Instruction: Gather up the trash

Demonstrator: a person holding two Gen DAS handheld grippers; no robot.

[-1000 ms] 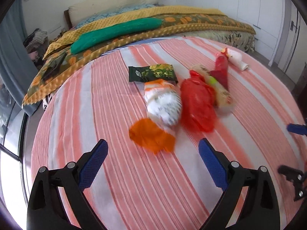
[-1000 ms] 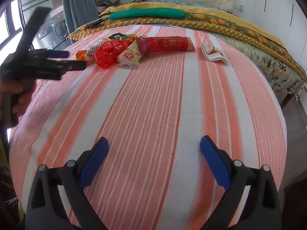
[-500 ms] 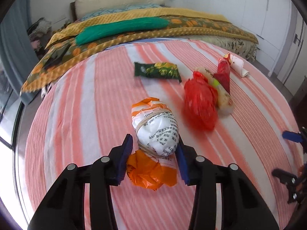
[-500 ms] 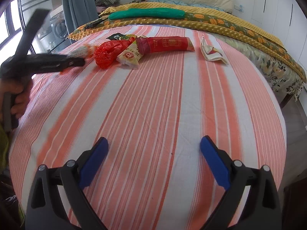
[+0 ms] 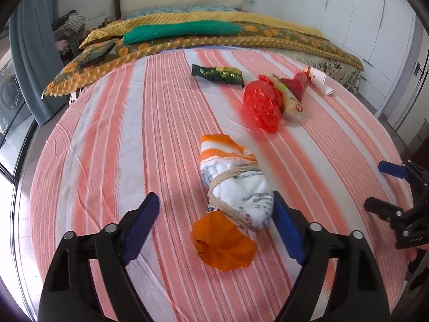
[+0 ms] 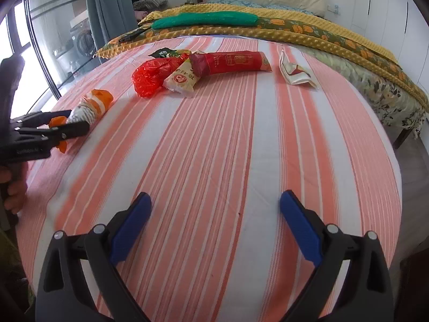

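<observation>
A white-and-orange wrapped bundle (image 5: 236,193) lies on the striped bedsheet (image 5: 107,147) between the fingers of my left gripper (image 5: 214,201). Its jaws are opening and stand wide; the right pad is just beside the bundle, the left pad well clear. Farther off lie a red plastic bag (image 5: 264,107), a green snack wrapper (image 5: 217,74), a cream wrapper (image 5: 293,104), a long red packet (image 6: 233,61) and a folded white wrapper (image 6: 295,71). My right gripper (image 6: 215,197) hangs open over bare sheet, holding nothing.
A yellow blanket (image 5: 241,40) with a green pillow (image 5: 182,29) lies across the far half of the bed. A grey curtain (image 6: 107,5) and a window are on the left, white cupboards (image 5: 362,13) on the right. A hand (image 6: 16,187) holds the left gripper.
Half a second ago the left gripper was shut around the bundle; it dragged it nearer, away from the red bag, and has now spread its jaws. The right gripper has not moved.
</observation>
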